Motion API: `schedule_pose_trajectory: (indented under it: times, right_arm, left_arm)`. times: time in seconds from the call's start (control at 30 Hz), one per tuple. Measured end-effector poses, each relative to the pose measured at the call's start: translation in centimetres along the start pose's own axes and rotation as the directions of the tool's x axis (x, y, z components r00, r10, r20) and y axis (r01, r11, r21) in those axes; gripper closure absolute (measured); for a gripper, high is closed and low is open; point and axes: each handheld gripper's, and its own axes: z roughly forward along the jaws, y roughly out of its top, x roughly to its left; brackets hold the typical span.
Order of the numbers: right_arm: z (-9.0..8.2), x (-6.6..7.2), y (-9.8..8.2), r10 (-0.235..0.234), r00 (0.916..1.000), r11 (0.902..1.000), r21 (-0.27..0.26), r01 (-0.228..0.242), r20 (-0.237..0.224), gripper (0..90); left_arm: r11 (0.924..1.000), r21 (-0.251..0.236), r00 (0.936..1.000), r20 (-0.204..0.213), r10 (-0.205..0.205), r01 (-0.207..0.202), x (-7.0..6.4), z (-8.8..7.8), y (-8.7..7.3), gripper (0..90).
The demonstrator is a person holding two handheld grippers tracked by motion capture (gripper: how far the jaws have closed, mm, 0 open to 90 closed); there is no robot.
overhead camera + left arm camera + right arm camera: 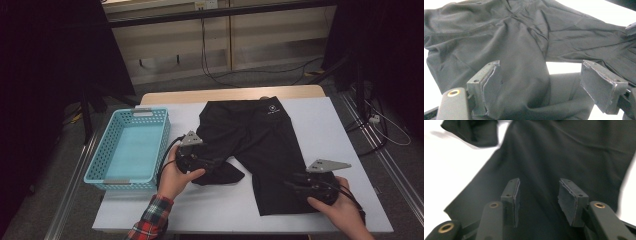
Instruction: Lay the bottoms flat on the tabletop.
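Your black stretch-fabric shorts (260,145) lie spread on the white table (345,130), waistband toward twelve o'clock and both legs pointing to six. The leg at seven o'clock is bunched and folded over; the leg at five o'clock lies flat.

Your left gripper (207,165) sits at that bunched leg with its jaws spread. In the left gripper view a fold of the cloth fills the gap and lies against one pad (491,92), while the other pad stands clear, so nothing is pinched there.

Your right gripper (300,184) hovers over the hem of the flat leg; in the right gripper view its jaws stand apart above the fabric with no cloth between them.

This looks like the stage of laying the garment out for folding, with neither end gripped. Next you probably need to close your left jaws on the crumpled hem and draw it toward seven o'clock until that leg lies flat. The light-blue perforated plastic basket (131,150) waits at nine o'clock.
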Motion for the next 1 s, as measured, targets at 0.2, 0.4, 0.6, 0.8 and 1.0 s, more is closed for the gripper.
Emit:
schedule_pose_trajectory:
  times: [0.2, 0.4, 0.6, 0.8, 1.0]
  right_arm:
    - [2.4, 1.3, 1.5, -0.013, 0.9991, 0.9999, 0.0, 0.013, -0.04, 47.4]
    - [3.9, 2.7, 2.2, -0.054, 0.9953, 0.9983, 0.017, 0.055, -0.081, 50.9]
    - [4.8, 4.2, 2.6, -0.101, 0.9872, 0.9931, 0.047, 0.108, -0.124, 59.0]
    - [5.7, 5.6, 2.8, -0.132, 0.9794, 0.9874, 0.065, 0.144, -0.153, 60.4]
    - [6.1, 6.2, 2.5, -0.165, 0.9767, 0.9804, 0.086, 0.177, -0.137, 65.5]
  left_arm:
    - [0.9999, 0.014, 0.9999, -0.011, -0.004, 0.004, 0.3, -0.4, -0.4, 17.5]
    - [0.9998, 0.01, 0.9997, -0.021, -0.015, 0.015, 0.4, -0.9, -0.6, 17.2]
    - [0.9998, 0.01, 0.9996, -0.025, -0.016, 0.016, 0.4, -1.0, -0.7, 17.2]
    - [0.9998, 0.008, 0.9995, -0.023, -0.02, 0.02, 0.5, -1.0, -0.7, 17.0]
    - [0.9998, 0.005, 0.9996, -0.022, -0.02, 0.02, 0.5, -1.0, -0.7, 17.0]
